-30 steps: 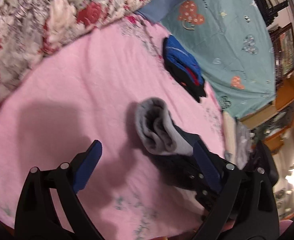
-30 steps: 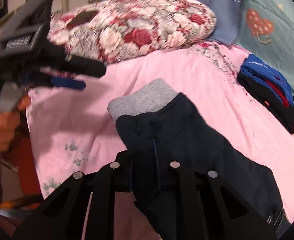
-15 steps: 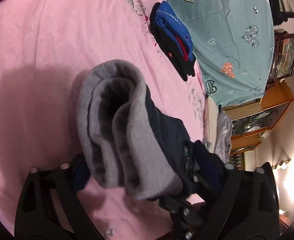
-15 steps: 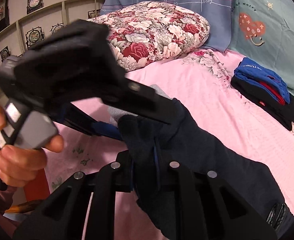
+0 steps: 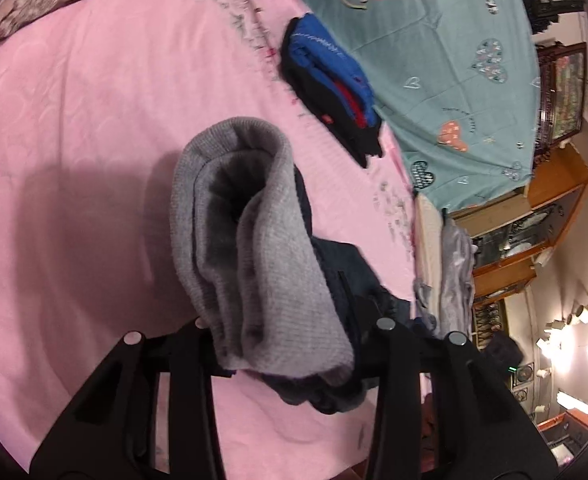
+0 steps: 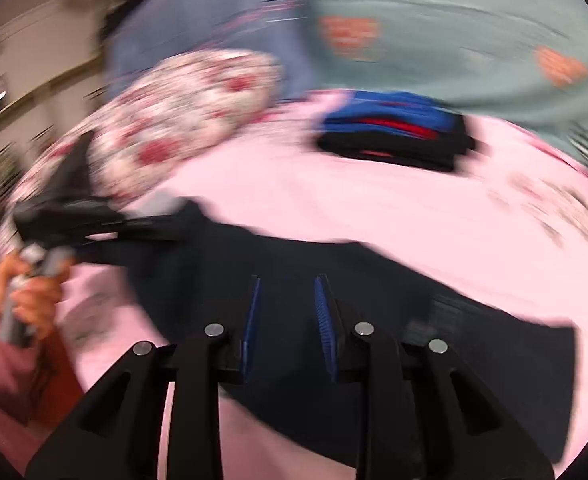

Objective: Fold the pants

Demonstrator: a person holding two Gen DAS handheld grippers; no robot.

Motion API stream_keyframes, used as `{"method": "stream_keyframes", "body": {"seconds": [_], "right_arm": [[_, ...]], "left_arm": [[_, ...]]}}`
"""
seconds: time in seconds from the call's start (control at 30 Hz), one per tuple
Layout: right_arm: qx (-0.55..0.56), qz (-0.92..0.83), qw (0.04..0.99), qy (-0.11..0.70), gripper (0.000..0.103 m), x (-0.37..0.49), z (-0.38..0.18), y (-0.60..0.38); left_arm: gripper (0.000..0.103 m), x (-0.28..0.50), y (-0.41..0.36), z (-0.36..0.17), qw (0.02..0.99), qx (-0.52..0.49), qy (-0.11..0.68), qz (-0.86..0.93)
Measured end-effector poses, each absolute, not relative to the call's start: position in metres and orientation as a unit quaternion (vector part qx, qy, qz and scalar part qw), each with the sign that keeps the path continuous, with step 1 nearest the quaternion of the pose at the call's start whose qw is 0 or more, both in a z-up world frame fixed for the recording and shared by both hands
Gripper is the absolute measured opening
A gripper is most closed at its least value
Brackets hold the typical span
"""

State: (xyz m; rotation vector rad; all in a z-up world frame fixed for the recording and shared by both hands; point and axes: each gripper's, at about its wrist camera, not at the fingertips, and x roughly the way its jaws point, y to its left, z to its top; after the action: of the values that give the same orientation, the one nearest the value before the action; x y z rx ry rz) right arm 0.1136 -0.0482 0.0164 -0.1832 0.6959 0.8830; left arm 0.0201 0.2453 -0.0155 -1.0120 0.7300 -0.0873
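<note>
Left gripper (image 5: 289, 344) fingers closing on the navy pants' (image 6: 294, 264) grey waistband (image 5: 249, 248); right gripper (image 6: 287, 328) fingers opening, empty, above pants.

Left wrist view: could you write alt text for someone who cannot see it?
The left tongs are closing on the grey waistband of dark pants, lifted over a pink bedsheet. Behind lies a folded stack of blue, red and black clothes beside a teal sheet printed with hearts.
</note>
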Motion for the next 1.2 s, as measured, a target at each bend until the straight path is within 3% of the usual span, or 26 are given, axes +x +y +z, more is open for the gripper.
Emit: {"method": "stream_keyframes", "body": {"seconds": [0.1,0.23,0.47,0.73,0.83,0.93,1.07,1.2], "right_arm": [[-0.049,0.368,0.854,0.364,0.028,0.136,0.009,-0.089],[-0.081,0.337,0.830,0.438,0.027,0.153,-0.032,-0.093],[-0.049,0.354,0.816,0.454,0.028,0.158,-0.034,-0.099],[0.068,0.396,0.786,0.470,0.030,0.169,-0.032,-0.139],[0.076,0.405,0.790,0.455,0.041,0.159,-0.027,-0.164],[0.079,0.395,0.791,0.460,0.046,0.154,-0.029,-0.190],[0.122,0.409,0.778,0.462,0.050,0.147,-0.029,-0.224],[0.142,0.410,0.782,0.447,0.051,0.144,-0.023,-0.241]], "left_arm": [[0.037,0.025,0.231,0.003,0.816,-0.474,0.321,-0.081],[0.037,0.039,0.201,0.027,0.816,-0.470,0.305,-0.140],[0.037,0.093,0.117,0.053,0.800,-0.450,0.312,-0.246],[0.037,0.170,0.011,0.009,0.790,-0.423,0.370,-0.246],[0.037,0.187,-0.026,-0.013,0.807,-0.380,0.398,-0.215],[0.049,0.187,-0.036,-0.019,0.811,-0.362,0.405,-0.217],[0.077,0.174,-0.017,0.003,0.807,-0.388,0.369,-0.249],[0.089,0.139,0.022,0.037,0.859,-0.356,0.307,-0.201]]}}
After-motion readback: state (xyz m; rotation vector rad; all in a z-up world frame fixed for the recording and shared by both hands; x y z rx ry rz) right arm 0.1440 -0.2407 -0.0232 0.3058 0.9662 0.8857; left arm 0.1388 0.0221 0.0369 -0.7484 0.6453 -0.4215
